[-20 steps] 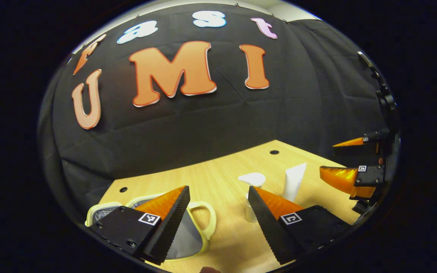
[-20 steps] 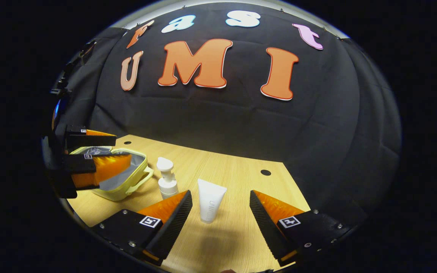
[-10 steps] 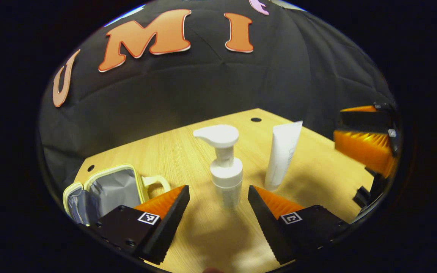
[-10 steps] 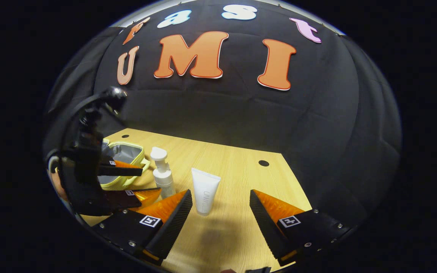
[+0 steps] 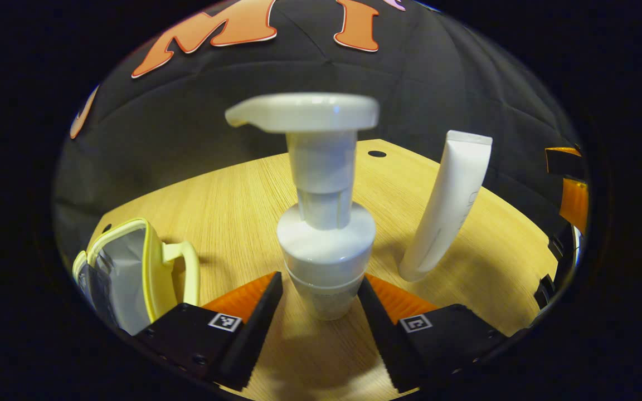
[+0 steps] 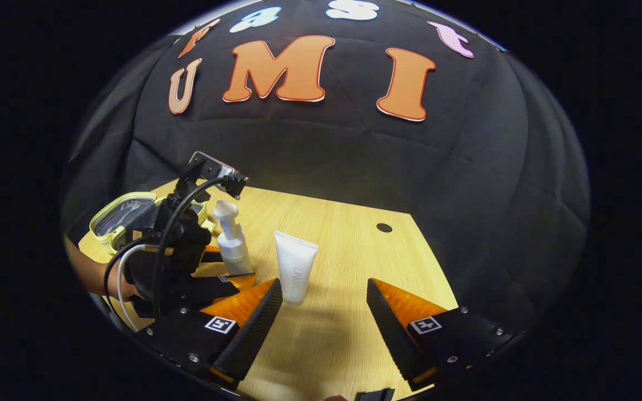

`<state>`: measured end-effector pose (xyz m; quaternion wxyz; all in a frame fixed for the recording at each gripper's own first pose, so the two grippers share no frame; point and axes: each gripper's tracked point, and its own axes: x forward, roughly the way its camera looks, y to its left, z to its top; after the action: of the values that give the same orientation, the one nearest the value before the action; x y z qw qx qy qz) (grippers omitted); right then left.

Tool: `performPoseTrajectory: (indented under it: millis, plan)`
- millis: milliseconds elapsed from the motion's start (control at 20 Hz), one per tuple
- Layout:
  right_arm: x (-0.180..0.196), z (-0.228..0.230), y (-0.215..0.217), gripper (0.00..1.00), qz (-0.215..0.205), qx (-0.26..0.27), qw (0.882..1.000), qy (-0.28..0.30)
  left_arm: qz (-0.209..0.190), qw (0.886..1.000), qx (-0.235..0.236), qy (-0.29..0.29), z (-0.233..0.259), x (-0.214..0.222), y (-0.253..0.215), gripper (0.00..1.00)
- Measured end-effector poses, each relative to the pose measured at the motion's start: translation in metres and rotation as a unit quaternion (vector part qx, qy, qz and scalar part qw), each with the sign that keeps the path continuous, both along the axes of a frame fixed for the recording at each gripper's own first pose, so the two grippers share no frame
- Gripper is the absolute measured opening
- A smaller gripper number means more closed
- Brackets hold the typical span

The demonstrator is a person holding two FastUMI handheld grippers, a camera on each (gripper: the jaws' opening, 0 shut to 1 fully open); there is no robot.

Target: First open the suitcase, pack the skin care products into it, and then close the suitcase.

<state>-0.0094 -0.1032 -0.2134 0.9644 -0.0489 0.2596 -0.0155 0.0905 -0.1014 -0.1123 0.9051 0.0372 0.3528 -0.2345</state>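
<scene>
A white pump bottle (image 5: 324,223) stands upright, close up between the fingers of my left gripper (image 5: 321,278), which is open with its pads hugging both sides of the bottle's base. A white tube (image 5: 446,206) stands on its cap to the right of the bottle. The small yellow suitcase (image 5: 126,267) lies open at the left, showing its grey lining. In the right gripper view my right gripper (image 6: 324,295) is open and holds nothing, and the tube (image 6: 294,267) stands just ahead of its left finger. The left gripper (image 6: 209,267) flanks the pump bottle (image 6: 232,245), with the suitcase (image 6: 126,214) behind it.
The wooden table (image 6: 354,245) ends at the black cloth wall; a small round hole (image 6: 384,227) sits near its far right corner. A hand (image 6: 98,273) holds the left gripper, with cables looping over it. The right gripper's orange finger (image 5: 572,195) shows at the far right edge.
My left gripper has turned from the suitcase and advanced until the pump bottle stands between its fingers. The right gripper has crept slightly closer to the tube.
</scene>
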Motion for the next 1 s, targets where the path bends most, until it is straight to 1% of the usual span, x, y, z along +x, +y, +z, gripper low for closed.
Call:
performPoseTrajectory:
  millis: [50,100,150,250,450,650,700,750,950,1000]
  plan:
    - [0.001,-0.003,0.001,0.98,0.001,0.000,1.000,0.005,0.003,1.000,-0.007,0.005,-0.002,-0.001,-0.001,0.82]
    - [0.002,-0.005,0.001,0.98,0.003,0.001,1.000,0.008,0.008,1.000,-0.006,0.002,-0.001,0.003,-0.002,0.69]
    - [0.003,-0.008,0.001,0.98,0.005,0.003,1.000,0.012,0.010,1.000,-0.009,0.006,-0.001,0.004,-0.002,0.64]
    - [0.007,-0.014,0.005,0.98,0.006,0.013,1.000,0.021,0.021,0.999,-0.013,0.020,0.001,0.000,0.002,0.63]
    - [0.016,-0.027,0.011,0.98,0.012,0.027,0.999,0.029,0.043,0.999,-0.020,0.006,0.029,-0.001,0.024,0.63]
    - [0.030,-0.046,0.019,0.98,0.019,0.034,0.998,0.045,0.062,0.998,-0.020,-0.024,0.068,0.001,0.055,0.63]
    - [0.032,-0.052,0.020,0.98,0.019,0.036,0.998,0.051,0.066,0.997,-0.022,-0.029,0.077,0.001,0.062,0.61]
    - [0.032,-0.060,0.020,0.98,0.020,0.034,0.998,0.058,0.073,0.996,-0.021,-0.036,0.086,0.001,0.070,0.63]
    - [0.036,-0.090,0.019,0.98,0.024,0.039,0.995,0.089,0.098,0.993,-0.024,-0.060,0.129,-0.004,0.100,0.63]
    - [0.038,-0.096,0.020,0.98,0.027,0.042,0.994,0.094,0.107,0.992,-0.024,-0.064,0.137,-0.005,0.108,0.65]
